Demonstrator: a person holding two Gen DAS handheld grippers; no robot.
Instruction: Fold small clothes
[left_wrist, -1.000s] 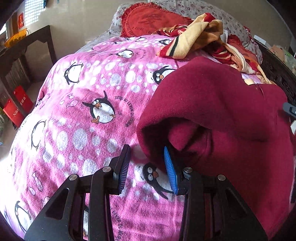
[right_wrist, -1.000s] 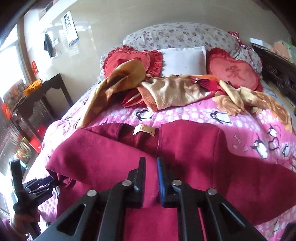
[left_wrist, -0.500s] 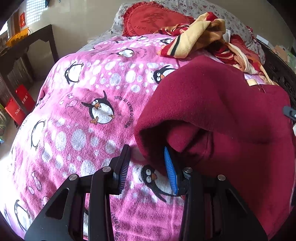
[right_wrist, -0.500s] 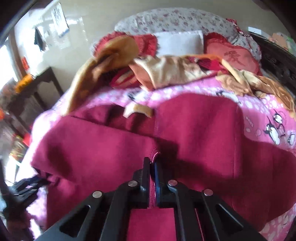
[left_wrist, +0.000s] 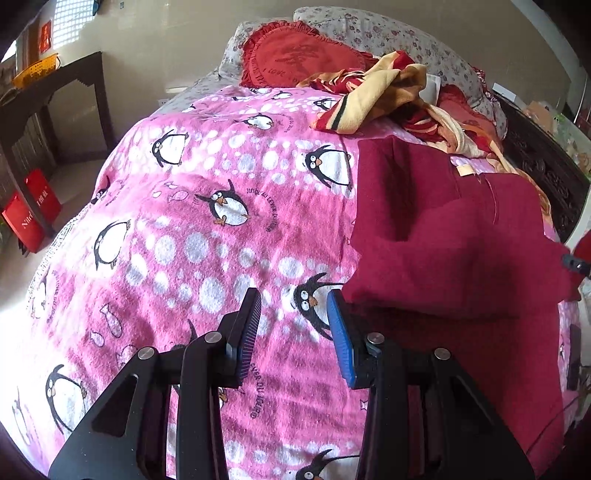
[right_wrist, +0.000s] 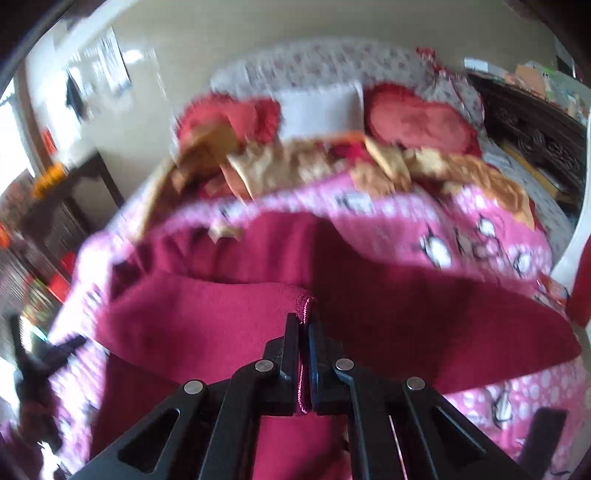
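Maroon sweater (left_wrist: 454, 236) is spread on the penguin blanket (left_wrist: 192, 229) on the bed, off to the right of the left tool (left_wrist: 293, 325), which is released and empty. Right tool (right_wrist: 303, 328) is clenched on its hem, so it's nearer.

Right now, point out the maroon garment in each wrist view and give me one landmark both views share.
Left wrist view: the maroon garment fills the right side, beside the open left gripper.
Right wrist view: it spans the lower centre, its hem pinched in the right gripper.
Shared landmark: the pink penguin blanket beneath it.
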